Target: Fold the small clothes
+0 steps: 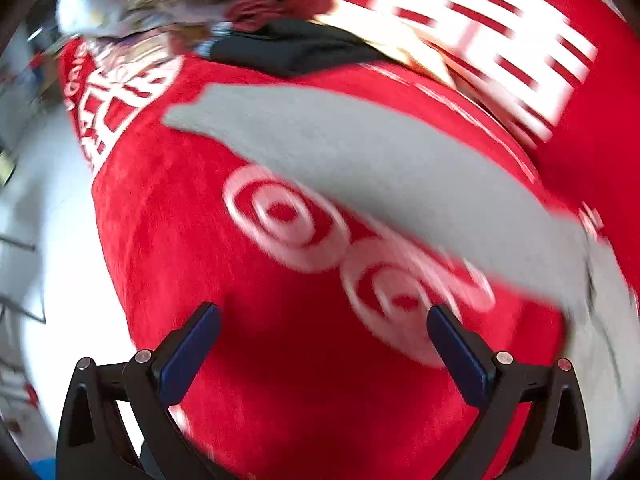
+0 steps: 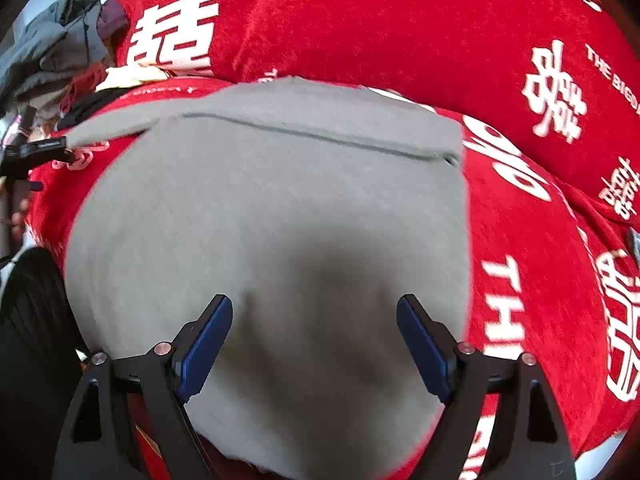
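Grey fleecy garment (image 2: 260, 220) lies flat on plush red blanket (image 2: 400, 20); left gripper (image 1: 323, 350) and right gripper (image 2: 315, 342) wide, empty

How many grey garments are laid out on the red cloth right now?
1: the grey garment lies flat on the red cloth, under the right tool. Others may sit in the pile at the far edge.

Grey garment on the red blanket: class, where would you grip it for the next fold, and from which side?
Grip the grey garment at its narrow flap, approaching from the left gripper's side. That flap lies flat, clear of the main body, so probably easiest to pinch.
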Available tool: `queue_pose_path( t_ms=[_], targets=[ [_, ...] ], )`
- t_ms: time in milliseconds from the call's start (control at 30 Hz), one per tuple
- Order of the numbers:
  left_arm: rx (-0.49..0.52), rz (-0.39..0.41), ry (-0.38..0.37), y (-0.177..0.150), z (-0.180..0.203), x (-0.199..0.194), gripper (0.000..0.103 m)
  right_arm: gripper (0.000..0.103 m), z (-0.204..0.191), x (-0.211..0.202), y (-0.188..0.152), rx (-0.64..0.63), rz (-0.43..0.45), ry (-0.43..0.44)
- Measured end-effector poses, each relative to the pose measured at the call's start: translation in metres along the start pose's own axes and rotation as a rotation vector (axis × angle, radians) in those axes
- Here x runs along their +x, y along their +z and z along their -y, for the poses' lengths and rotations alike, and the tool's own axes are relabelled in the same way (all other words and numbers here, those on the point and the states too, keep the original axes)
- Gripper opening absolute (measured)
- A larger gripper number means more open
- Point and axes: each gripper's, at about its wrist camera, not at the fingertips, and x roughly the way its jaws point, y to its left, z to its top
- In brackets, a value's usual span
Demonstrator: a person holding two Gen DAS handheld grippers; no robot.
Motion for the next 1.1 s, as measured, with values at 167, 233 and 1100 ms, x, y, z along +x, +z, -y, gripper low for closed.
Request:
queue_pose_path(
  t_ms=[167,233,1100],
  targets=[
    [-0.131,0.029,-0.01,0.035,-0.033,0.03,0.103,0.086,-0.05,0.023,0.053,-0.085,0.025,0.018],
    [-0.144,0.033,-0.009,0.047,-0.044,0.039,0.103,0.086,-0.066,0.039,0.086,-0.1,0.043,-0.001],
    [-0.221,0.076,0.137,0.117,-0.043,0.093,0.103,0.088,-0.191,0.201,0.233,-0.068,-0.058,0.036]
  ],
)
